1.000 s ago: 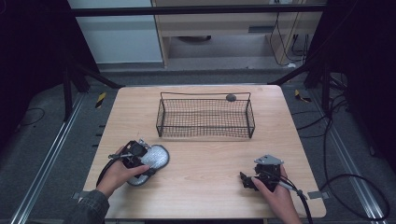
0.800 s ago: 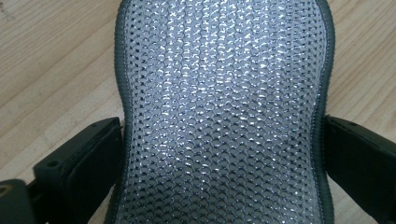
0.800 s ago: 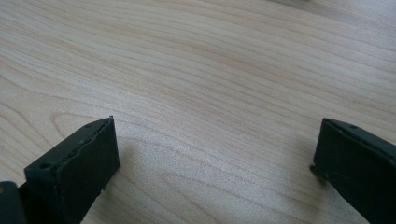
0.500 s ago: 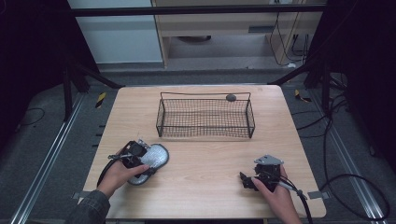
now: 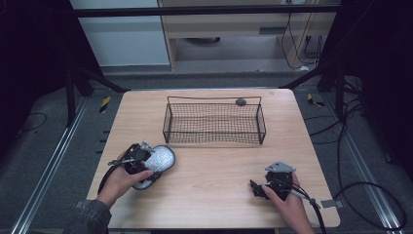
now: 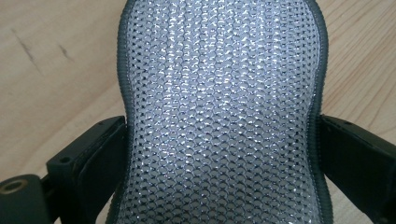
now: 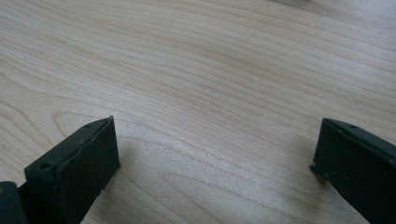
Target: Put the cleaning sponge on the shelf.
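A silver mesh pad (image 5: 160, 159) with a dark grey rim lies on the wooden table (image 5: 214, 165) at the front left. My left gripper (image 5: 142, 160) is shut on it. In the left gripper view the pad (image 6: 219, 70) runs up between the two black jaws, which press on its narrow waist from both sides. My right gripper (image 5: 255, 187) rests low over the table near the front right edge. In the right gripper view its jaws (image 7: 215, 140) stand wide apart, with bare wood between them.
A black wire basket (image 5: 214, 137) stands in the middle of the far half of the table. A small dark round object (image 5: 240, 102) sits just behind its back rim. Cables trail from both grippers toward the front edge.
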Tool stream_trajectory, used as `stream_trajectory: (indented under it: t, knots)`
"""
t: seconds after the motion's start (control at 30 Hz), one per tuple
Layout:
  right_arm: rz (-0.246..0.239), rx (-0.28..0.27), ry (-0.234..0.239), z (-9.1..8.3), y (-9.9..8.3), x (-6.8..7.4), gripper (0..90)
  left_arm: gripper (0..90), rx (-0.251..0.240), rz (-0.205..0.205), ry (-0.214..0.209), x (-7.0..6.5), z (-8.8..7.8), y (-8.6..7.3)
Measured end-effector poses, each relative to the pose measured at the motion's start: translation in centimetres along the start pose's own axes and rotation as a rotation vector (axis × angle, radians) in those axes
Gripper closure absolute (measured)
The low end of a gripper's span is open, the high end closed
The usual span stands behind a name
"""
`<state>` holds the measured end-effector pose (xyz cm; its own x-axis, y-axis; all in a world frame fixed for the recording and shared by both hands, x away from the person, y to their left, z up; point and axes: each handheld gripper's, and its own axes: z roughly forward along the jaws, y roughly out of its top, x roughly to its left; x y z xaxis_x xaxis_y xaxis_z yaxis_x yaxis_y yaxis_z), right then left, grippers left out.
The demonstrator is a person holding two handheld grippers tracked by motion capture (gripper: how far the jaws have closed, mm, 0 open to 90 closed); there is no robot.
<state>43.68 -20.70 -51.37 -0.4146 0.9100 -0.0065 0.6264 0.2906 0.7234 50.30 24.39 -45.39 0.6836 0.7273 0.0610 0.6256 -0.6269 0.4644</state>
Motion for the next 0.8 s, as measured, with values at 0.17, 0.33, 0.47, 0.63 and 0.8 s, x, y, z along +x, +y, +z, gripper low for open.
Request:
stream_trajectory:
  t: [0.17, 0.33, 0.47, 0.63, 0.8]
  knots:
    - [0.000, 0.000, 0.000, 0.0, 0.0, 0.0, 0.4, 3.6, -0.032, 0.027, 0.018, -0.3, -0.9, 0.6]
    - [0.000, 0.000, 0.000, 0.0, 0.0, 0.0, 0.4, 3.6, -0.053, 0.056, 0.028, -0.6, -1.7, 1.2]
    - [0.000, 0.000, 0.000, 0.0, 0.0, 0.0, 0.4, 3.7, -0.066, 0.071, 0.037, -0.8, -2.1, 1.5]
    - [0.000, 0.000, 0.000, 0.0, 0.0, 0.0, 0.4, 3.7, -0.076, 0.088, 0.041, -0.9, -2.6, 2.0]
    - [-0.001, 0.000, 0.000, 0.0, 0.0, 0.0, 0.4, 3.7, -0.076, 0.109, 0.045, -1.1, -3.0, 2.5]
